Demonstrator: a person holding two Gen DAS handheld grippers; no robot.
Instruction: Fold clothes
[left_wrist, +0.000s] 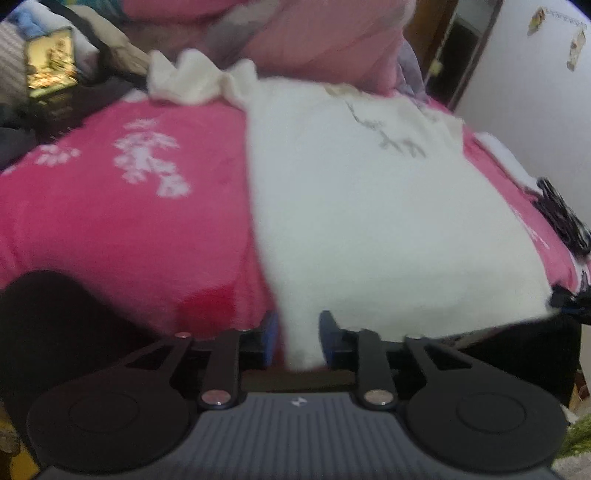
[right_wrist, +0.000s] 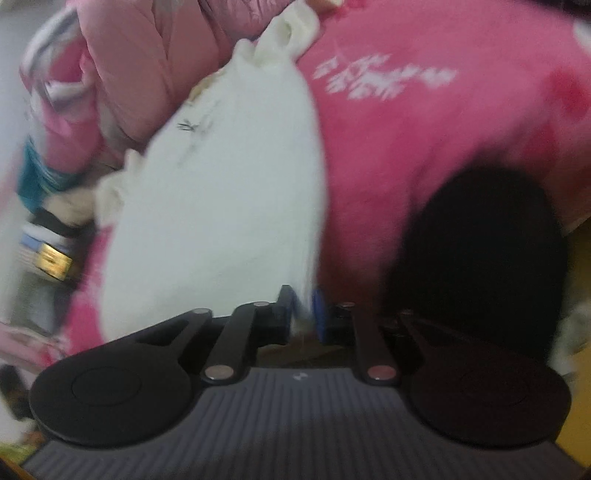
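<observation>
Lying spread over a pink blanket (left_wrist: 129, 221) on the bed, the white garment (left_wrist: 369, 206) fills the left wrist view, its bunched sleeve (left_wrist: 192, 79) at the far end. The left gripper (left_wrist: 297, 339) pinches the garment's near hem between its blue pads (left_wrist: 327, 325). From the right wrist view, blurred, the white garment (right_wrist: 229, 192) slants across the pink blanket (right_wrist: 424, 140), and the right gripper (right_wrist: 304, 314) clamps its near edge, jaws almost together.

Both wrist views look closely across the white garment (left_wrist: 369, 221).
</observation>
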